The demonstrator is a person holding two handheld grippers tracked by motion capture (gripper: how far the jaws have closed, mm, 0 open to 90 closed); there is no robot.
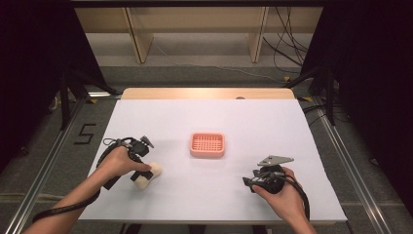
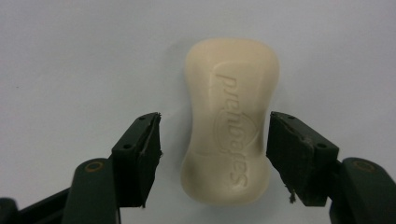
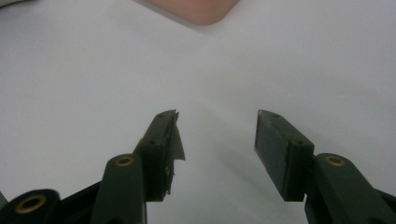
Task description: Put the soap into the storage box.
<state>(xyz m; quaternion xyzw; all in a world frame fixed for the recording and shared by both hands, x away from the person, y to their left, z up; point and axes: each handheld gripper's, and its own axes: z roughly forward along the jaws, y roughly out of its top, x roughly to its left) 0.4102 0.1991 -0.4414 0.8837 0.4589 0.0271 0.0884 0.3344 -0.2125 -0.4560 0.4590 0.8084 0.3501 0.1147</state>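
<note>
The left gripper (image 2: 215, 140) is straddling a cream, waisted soap bar (image 2: 229, 119) lying on the white table (image 1: 253, 126), jaws apart beside it without gripping, while the right gripper (image 3: 217, 144) is hovering with jaws wide, near a pink slotted plastic soap dish (image 1: 207, 145).

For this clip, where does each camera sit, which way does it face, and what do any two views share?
High view: above the person's side, looking forward and down on the table; both forearms, left tool and right tool show.
Left gripper view: on the left tool, looking down at the soap between its open jaws.
Right gripper view: on the right tool, facing bare table, a corner of the pink tray at the top.
Shared: soap in high and left views; tray in high and right views.
</note>
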